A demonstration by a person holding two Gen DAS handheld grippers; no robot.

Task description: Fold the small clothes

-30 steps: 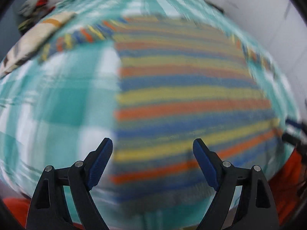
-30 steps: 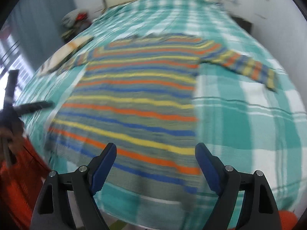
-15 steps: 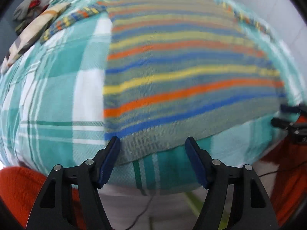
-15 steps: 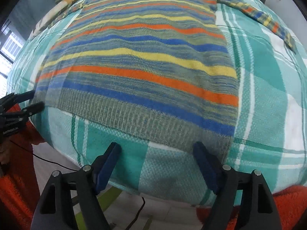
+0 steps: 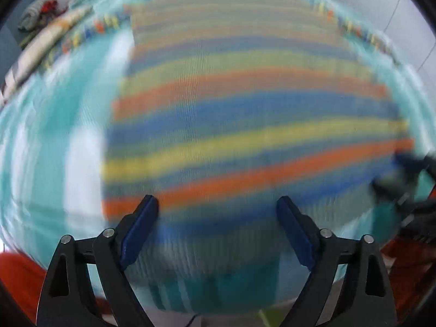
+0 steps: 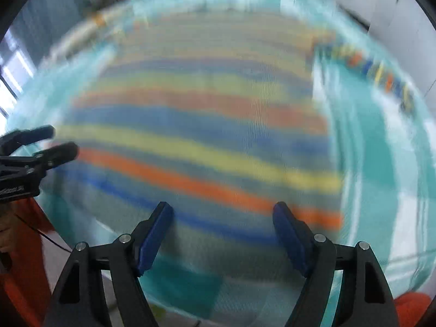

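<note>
Now the striped sweater [image 5: 245, 125] lies flat on the bed [image 5: 54, 141], long axis running toward frame top, hem nearest both grippers: left gripper [image 5: 218, 229] and right gripper [image 6: 222, 231], jaws wide, holding nothing.

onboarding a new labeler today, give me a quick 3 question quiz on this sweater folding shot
1. True or false: the left gripper is shut on the striped sweater.
2. What does the sweater lie on? A) wooden table B) teal plaid blanket C) bare floor
3. Fill in: in the right wrist view, the right gripper hangs over the sweater's ____ edge, jaws apart.

Key: 1 false, both grippers are open and hold nothing. 2 B. 3 bottom (hem).
</note>
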